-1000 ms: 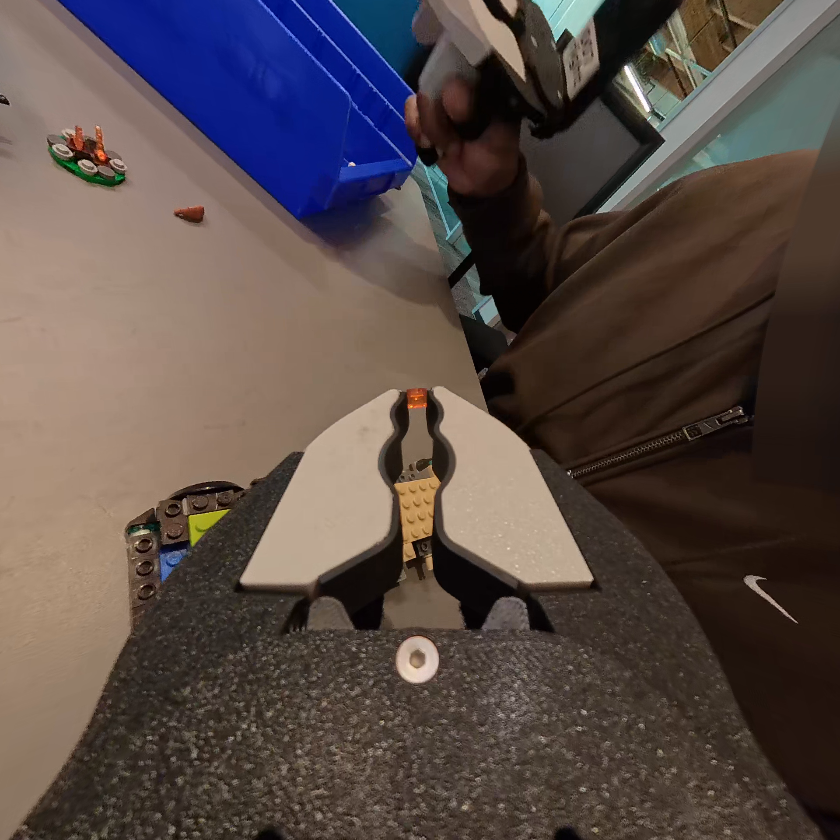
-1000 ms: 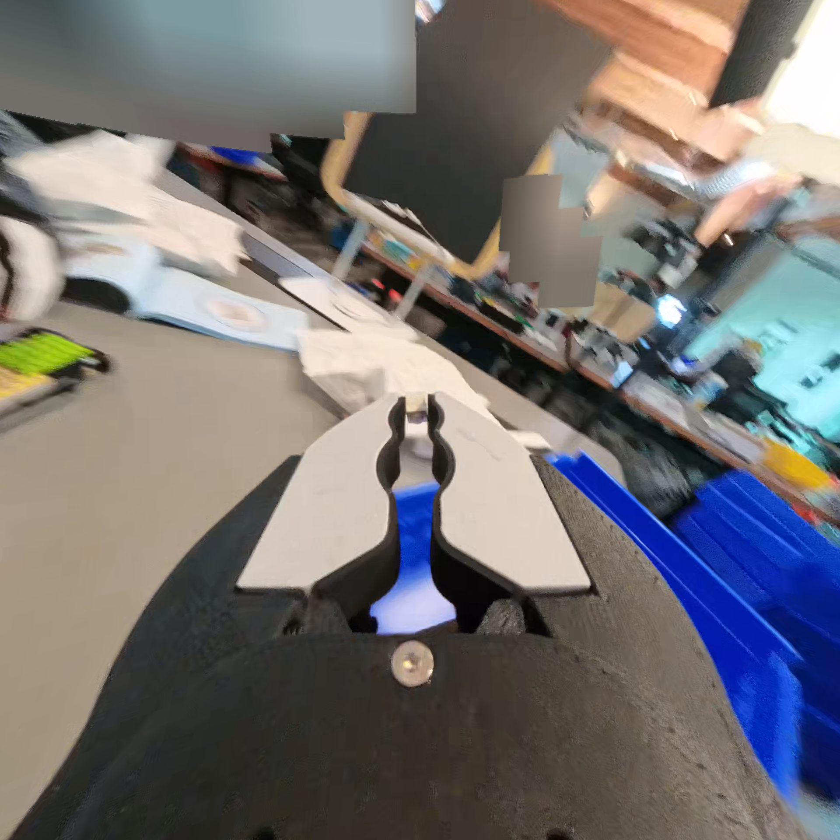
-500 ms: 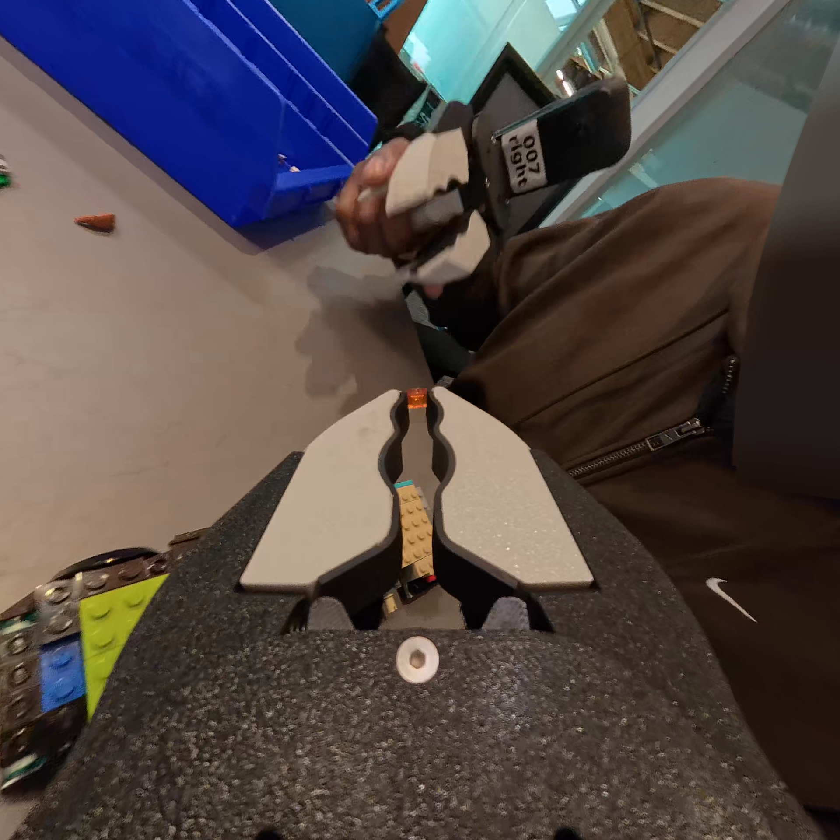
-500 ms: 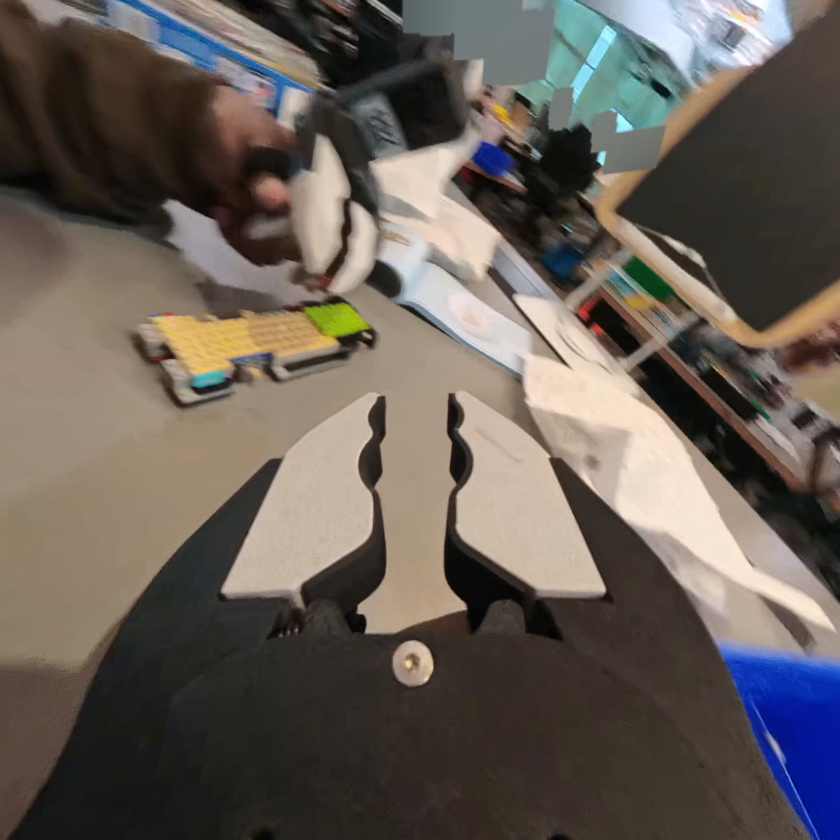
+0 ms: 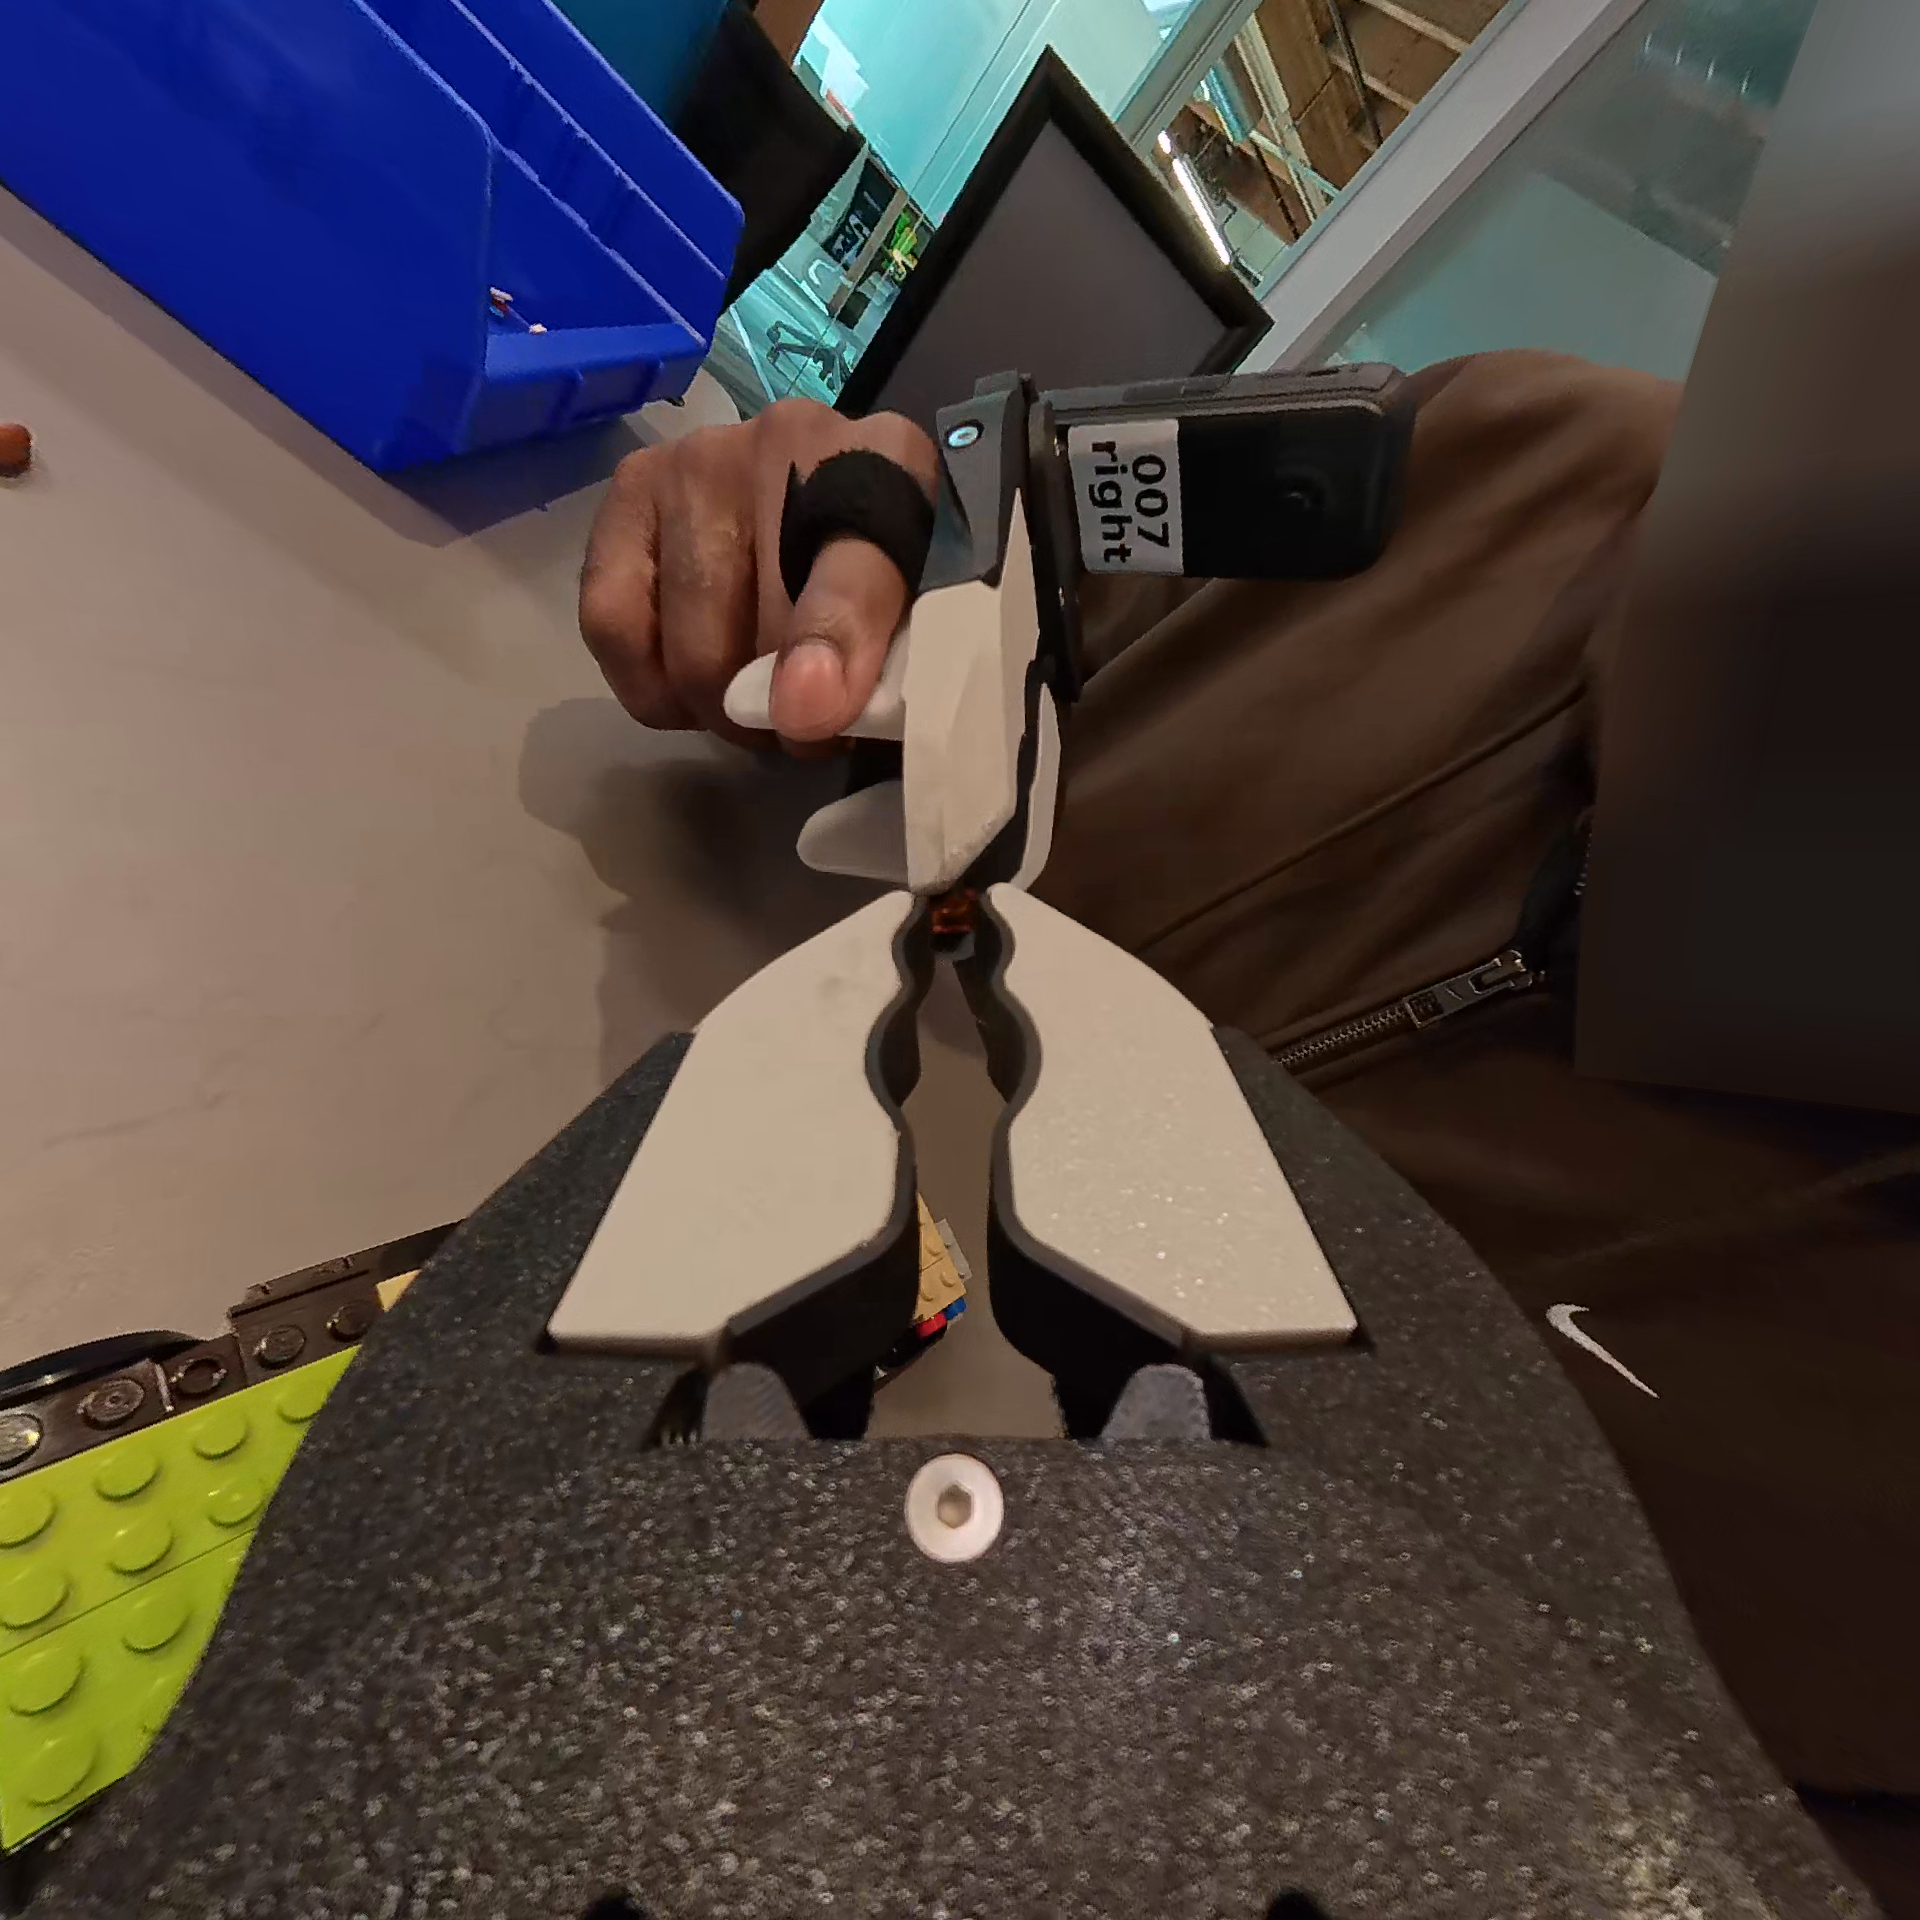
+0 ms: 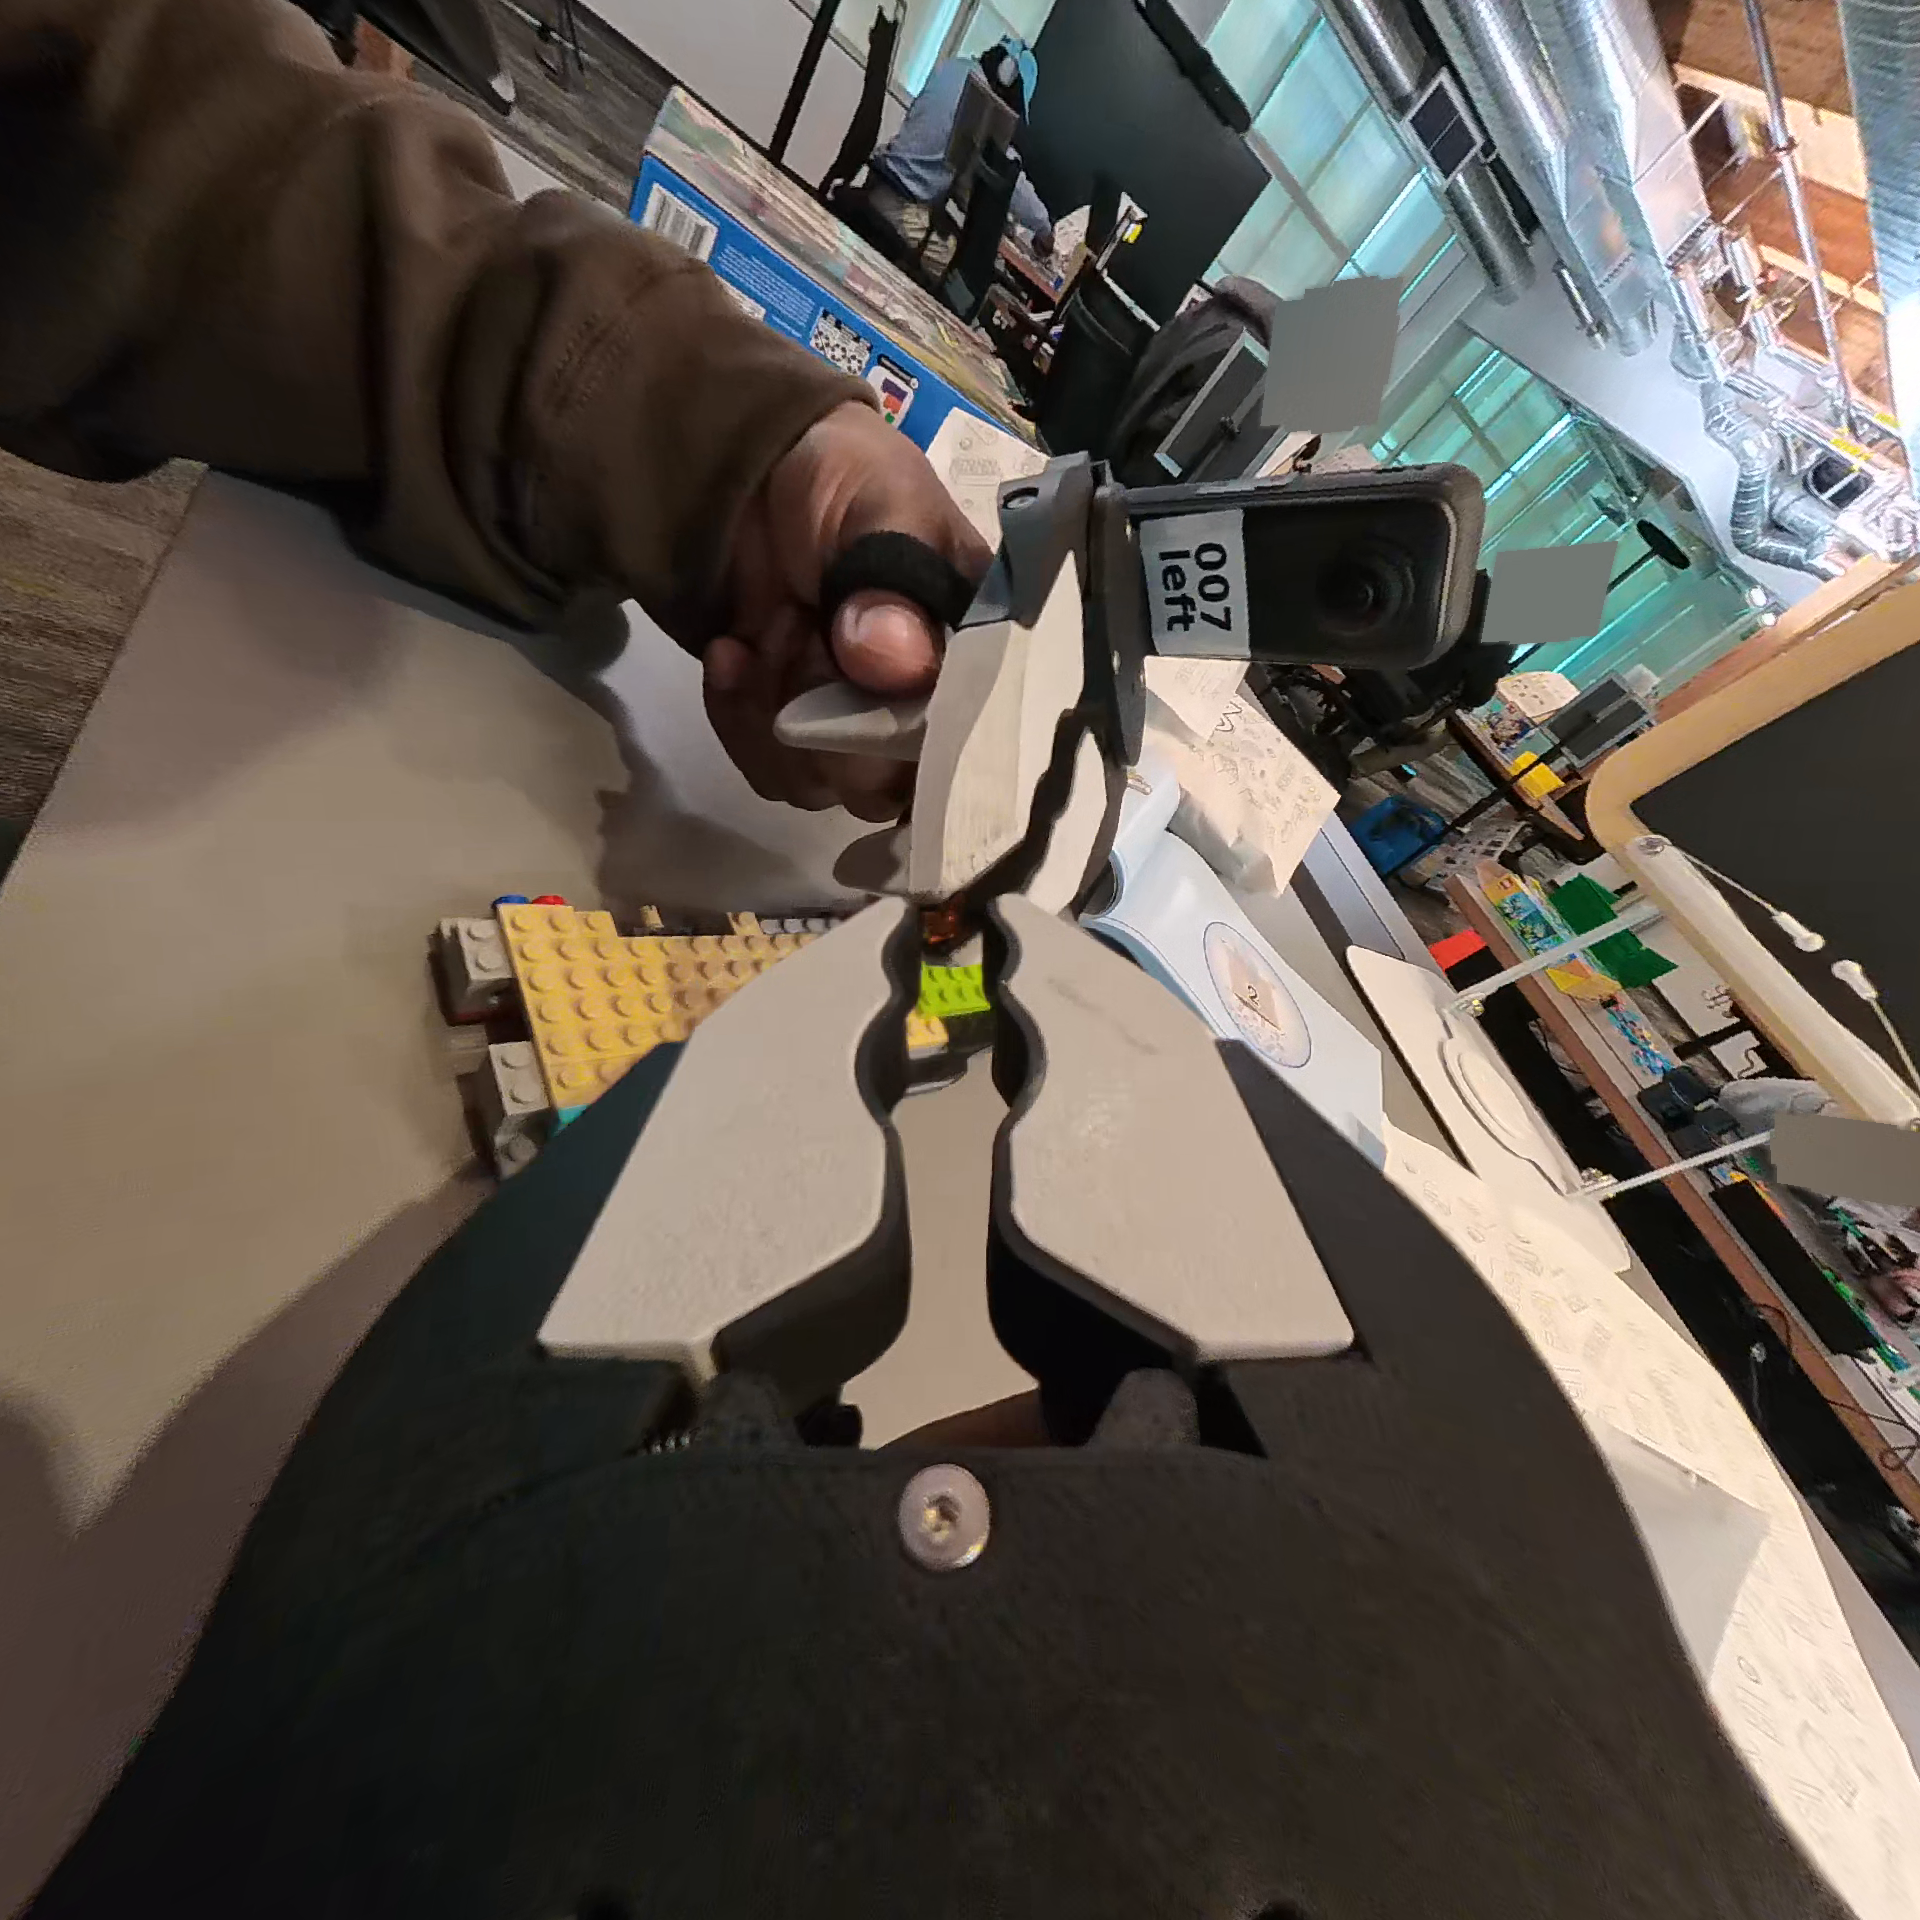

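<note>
Gripping: the left gripper (image 5: 951, 914) is pinching a small translucent orange piece (image 5: 948, 916) between its two fingertips, pads pressing on either side of it.
Meeting: the right gripper (image 6: 948, 920) is standing tip to tip with the left one, its fingertips closing on the same orange piece from the opposite end; the near view shows the piece wedged at the tips, though the pad contact there is partly in shadow.
Location of the piece: it is being held in the air above the grey table (image 5: 260, 831), between the two pairs of tips, over the near right part of the brick model.
Hands: a hand (image 5: 717, 582) is gripping the right gripper's handle with a black strap round the thumb; another hand (image 6: 831, 623) in a brown sleeve (image 6: 436, 395) is doing the same on the left gripper.
Below the grippers: a brick model (image 6: 623, 987) of tan plates with a lime green plate (image 6: 951, 987) is lying on the table just beneath the tips.
Far left: a blue bin (image 5: 364, 208) is sitting on the table, well apart from the grippers.
Right side: white paper sheets (image 6: 1558, 1299) and a pale booklet (image 6: 1247, 997) are lying beside the model.
Person: a brown zipped jacket (image 5: 1351, 779) is filling the right of the left wrist view.
</note>
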